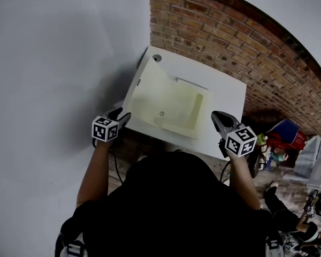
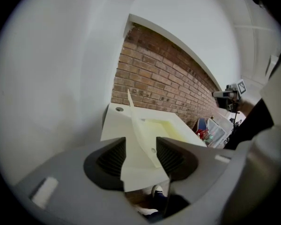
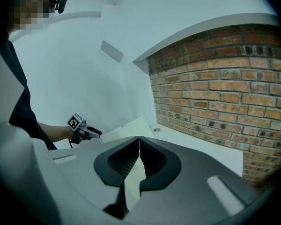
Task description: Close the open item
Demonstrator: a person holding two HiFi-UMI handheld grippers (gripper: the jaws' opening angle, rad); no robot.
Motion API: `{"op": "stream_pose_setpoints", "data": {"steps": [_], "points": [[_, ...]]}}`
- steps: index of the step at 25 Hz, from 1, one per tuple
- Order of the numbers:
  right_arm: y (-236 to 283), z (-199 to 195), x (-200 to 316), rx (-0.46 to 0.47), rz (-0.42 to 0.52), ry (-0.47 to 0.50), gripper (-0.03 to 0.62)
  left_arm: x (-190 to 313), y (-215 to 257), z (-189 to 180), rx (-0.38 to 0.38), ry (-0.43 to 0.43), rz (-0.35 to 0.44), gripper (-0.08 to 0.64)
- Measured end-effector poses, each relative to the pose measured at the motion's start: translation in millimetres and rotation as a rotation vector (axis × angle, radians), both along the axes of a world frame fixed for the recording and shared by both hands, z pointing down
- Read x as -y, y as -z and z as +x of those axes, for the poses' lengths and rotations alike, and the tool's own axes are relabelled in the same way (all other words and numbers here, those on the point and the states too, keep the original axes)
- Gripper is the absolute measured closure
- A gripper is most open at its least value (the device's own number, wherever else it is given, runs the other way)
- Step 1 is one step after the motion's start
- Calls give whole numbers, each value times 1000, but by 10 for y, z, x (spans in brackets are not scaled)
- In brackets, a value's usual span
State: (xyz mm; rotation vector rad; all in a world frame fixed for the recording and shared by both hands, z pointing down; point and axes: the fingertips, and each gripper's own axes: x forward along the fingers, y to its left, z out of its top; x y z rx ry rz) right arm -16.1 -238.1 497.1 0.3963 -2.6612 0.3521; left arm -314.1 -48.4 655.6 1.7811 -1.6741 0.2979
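A white box-like unit [image 1: 224, 90] stands against the brick wall with its hinged lid [image 1: 152, 98] raised over a pale yellow recess [image 1: 188, 107]. My left gripper [image 1: 125, 115] is at the unit's front left corner, jaws open. In the left gripper view the lid [image 2: 143, 139] stands edge-on between the spread jaws of the left gripper [image 2: 141, 154], and the pads do not press on it. My right gripper [image 1: 216, 115] hovers over the front right of the unit. Its jaws meet at the tips in the right gripper view [image 3: 139, 146], with nothing held.
A brick wall [image 1: 246, 42] runs behind the unit and a plain white wall [image 1: 59, 52] stands to the left. A small round cap [image 1: 157, 58] sits at the unit's back left corner. Red and blue clutter [image 1: 281, 138] lies on the floor to the right.
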Motion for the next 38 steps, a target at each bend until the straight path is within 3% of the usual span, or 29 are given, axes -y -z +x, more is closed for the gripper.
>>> {"op": "stream_pose_setpoints", "data": {"steps": [6,27,38], "points": [[-84,95,42,-14,-17,-7,589,98,-219,33,-42,13,-45,377],[-218,439,217,-32,-37,-56,589,443,-388,211,-42,9,-59,377],[-257,579,225,-35,-46,-75,589,434,-488,192,-40,47,-72,405]]}}
